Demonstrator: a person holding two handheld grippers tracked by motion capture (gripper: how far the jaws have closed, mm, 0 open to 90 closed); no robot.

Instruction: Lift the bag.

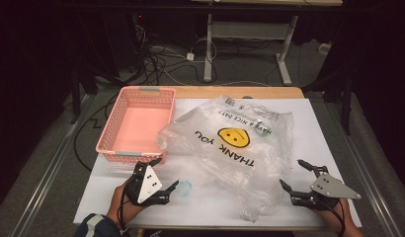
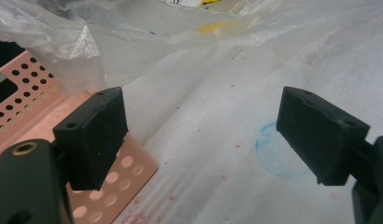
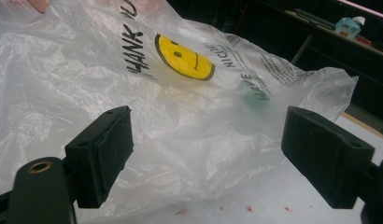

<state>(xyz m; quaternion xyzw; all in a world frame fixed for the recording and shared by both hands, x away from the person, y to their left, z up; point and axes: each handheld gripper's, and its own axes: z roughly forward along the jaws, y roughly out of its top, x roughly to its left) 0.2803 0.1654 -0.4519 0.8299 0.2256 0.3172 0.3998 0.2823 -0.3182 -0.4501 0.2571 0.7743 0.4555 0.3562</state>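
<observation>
A clear plastic bag (image 1: 230, 143) with a yellow smiley face and "THANK YOU" print lies crumpled across the middle of the white table sheet (image 1: 334, 128). Something greenish shows dimly through the bag (image 3: 252, 98). My left gripper (image 1: 165, 174) rests near the front left, open, with nothing between its jaws, just beside the bag's left edge (image 2: 133, 42). My right gripper (image 1: 295, 173) sits at the front right, open and empty, facing the bag's near right side (image 3: 180, 116).
A pink perforated basket (image 1: 136, 123) stands empty at the left, its near corner (image 2: 129, 163) close to my left gripper. A faint blue ring mark (image 2: 278, 149) is on the sheet. The table's front edge is close behind both hands.
</observation>
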